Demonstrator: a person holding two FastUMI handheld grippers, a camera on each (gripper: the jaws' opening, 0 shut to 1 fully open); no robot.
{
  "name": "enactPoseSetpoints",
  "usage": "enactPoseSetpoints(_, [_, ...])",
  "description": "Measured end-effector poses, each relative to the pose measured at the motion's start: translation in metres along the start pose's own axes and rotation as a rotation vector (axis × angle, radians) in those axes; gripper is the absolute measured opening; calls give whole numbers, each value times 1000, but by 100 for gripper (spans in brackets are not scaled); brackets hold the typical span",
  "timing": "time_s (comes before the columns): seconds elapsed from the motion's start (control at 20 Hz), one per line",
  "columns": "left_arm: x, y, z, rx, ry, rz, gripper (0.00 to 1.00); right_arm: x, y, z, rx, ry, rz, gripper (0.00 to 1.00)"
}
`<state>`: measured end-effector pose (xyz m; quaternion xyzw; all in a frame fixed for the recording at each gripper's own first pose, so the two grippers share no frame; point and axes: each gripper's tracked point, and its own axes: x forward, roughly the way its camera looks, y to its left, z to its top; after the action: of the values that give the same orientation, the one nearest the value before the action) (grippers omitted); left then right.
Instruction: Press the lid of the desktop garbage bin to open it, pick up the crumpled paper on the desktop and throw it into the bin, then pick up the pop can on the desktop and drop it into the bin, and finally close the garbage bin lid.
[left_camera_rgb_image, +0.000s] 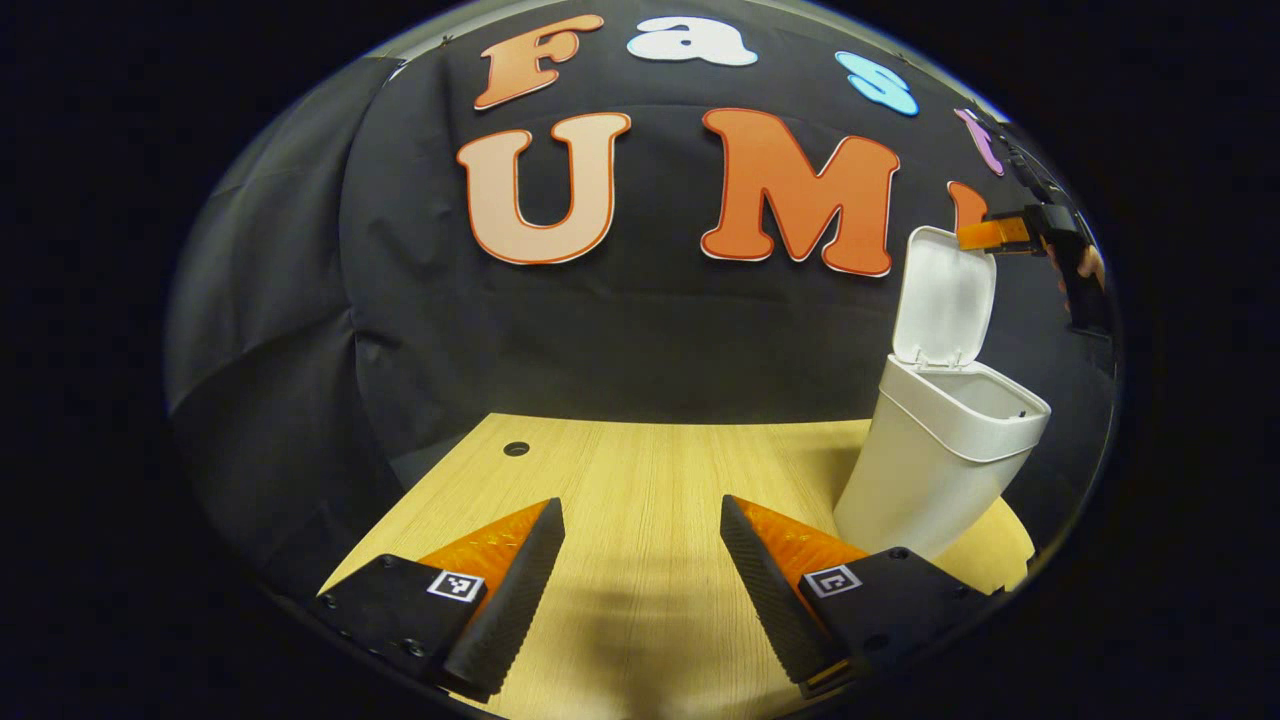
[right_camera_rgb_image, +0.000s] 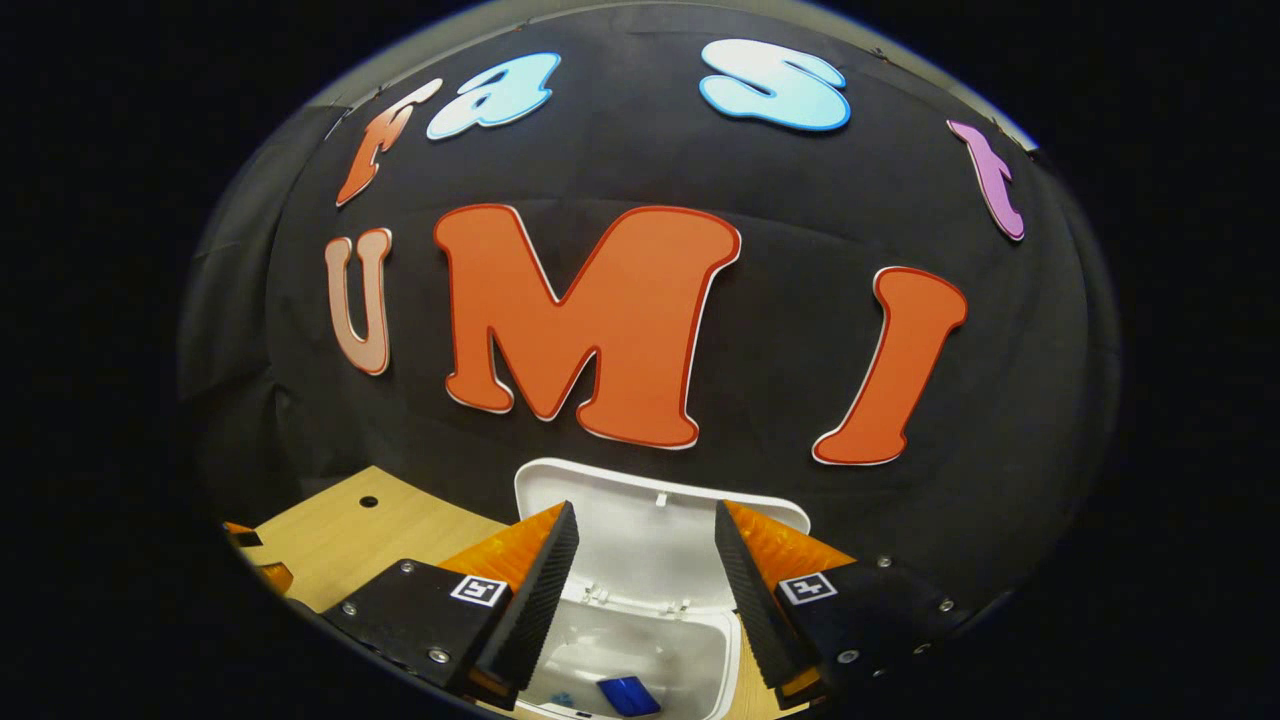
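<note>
1. left gripper view: your left gripper hangs low over the wooden desk, its two fingers spread wide apart with nothing between them, only bare desk showing in the gap.
2. left gripper view: the white garbage bin stands upright on the desk toward the right edge, just beyond the right-hand finger, and its lid is flipped up on the hinge, nearly vertical, leaving the mouth open.
3. left gripper view: your right gripper sits high at the far right, its tip right at the lid's top edge; whether it touches the lid cannot be told, and a hand holds it from behind.
4. left gripper view: a small round hole marks the desk near its far left corner.
5. right gripper view: your right gripper looks down from above the bin, fingers released and parted, gripping nothing, with the raised lid showing between them.
6. right gripper view: the open garbage bin lies directly below the fingers, and inside it rests a blue object that looks like the pop can, with a pale shape beside it too blurred to name.
7. right gripper view: a strip of desk shows at lower left.
</note>
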<state>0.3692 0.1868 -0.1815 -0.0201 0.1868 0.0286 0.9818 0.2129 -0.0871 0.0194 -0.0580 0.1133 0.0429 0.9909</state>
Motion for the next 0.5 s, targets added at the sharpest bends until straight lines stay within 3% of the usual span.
enactPoseSetpoints(0.2, [1,11,-2,-14,8,30,100,18,-11,17,-10,-13,-39,83])
enactPoseSetpoints(0.5, [0,20,-7,-45,20,67,100,35,-15,9,21,22,-62,84])
